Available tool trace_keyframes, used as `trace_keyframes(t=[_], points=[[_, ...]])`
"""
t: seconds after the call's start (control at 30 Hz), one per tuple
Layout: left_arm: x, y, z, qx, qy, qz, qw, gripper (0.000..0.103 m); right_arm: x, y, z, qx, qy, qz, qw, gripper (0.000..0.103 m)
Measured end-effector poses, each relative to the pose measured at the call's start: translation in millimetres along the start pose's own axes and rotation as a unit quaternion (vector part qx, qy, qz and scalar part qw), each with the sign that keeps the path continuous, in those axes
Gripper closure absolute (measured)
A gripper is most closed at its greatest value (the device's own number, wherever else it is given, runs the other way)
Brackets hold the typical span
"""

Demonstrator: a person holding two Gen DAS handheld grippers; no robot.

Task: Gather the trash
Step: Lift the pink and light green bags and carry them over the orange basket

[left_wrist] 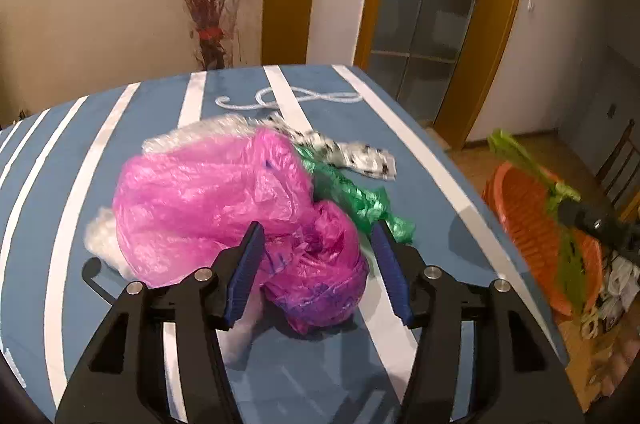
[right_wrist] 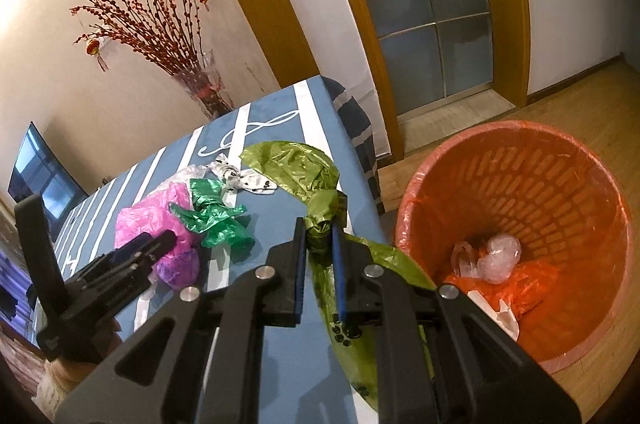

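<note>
Nearest you, your right gripper is clenched on the bunched neck of an olive-green plastic bag, whose loose body spreads over the right edge of the blue-and-white striped tabletop, with a tail hanging below the pads. Your left gripper stands released, its blue pads apart on either side of a crumpled pink plastic bag; no pad presses on it. Just beyond the pink bag lie a dark green plastic bag, a clear crinkled film and a black-and-white printed wrapper, all resting together near the middle of the tabletop. To the right, on the wooden floor beside the tabletop, stands an orange trash basket lined with an orange bag, holding a clear plastic wad at its bottom. Farthest away, a vase of red branches stands against the wall, left of a glazed door.
</note>
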State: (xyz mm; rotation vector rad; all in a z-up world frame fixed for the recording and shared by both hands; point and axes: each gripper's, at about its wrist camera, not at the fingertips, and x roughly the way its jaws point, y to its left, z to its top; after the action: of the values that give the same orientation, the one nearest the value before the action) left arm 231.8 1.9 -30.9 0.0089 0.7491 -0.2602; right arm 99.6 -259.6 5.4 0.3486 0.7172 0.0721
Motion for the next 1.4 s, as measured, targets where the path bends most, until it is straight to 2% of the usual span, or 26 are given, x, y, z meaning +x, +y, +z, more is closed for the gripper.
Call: trace_keyframes(t=[0.1,0.27,0.43,0.5,0.63,0.83,1.07,1.4], points=[[12,-10,-6,0.020,0.013,0.029,0.9993,0.045,0,-2,-1,0.002,0.001,0.000,1.000,0.090],[16,-16,-9,0.042,0.014,0.053,0.9977,0.046,1,-5,-2,0.003,0.004,0.000,1.000,0.090],[18,-14,-7,0.033,0.015,0.034,0.9987,0.074,2,-4,-4,0.004,0.006,0.002,1.000,0.090],[16,-12,-7,0.031,0.008,0.026,0.9991,0.080,1,-3,-4,0.003,0.006,0.002,1.000,0.090],[5,-5,-5,0.016,-0.003,0.008,0.9998,0.084,-4,-2,-4,0.002,0.002,0.002,1.000,0.090],[-20,0,3,-0.005,-0.024,-0.004,0.9997,0.085,-17,-1,-1,0.001,-0.010,0.009,1.000,0.090],[-51,-2,13,-0.006,-0.053,-0.012,0.9985,0.085,-37,4,2,-0.001,-0.026,0.015,1.000,0.090],[-87,-37,24,0.014,-0.085,-0.044,0.9953,0.085,-75,-9,6,0.006,-0.057,0.009,0.998,0.090]])
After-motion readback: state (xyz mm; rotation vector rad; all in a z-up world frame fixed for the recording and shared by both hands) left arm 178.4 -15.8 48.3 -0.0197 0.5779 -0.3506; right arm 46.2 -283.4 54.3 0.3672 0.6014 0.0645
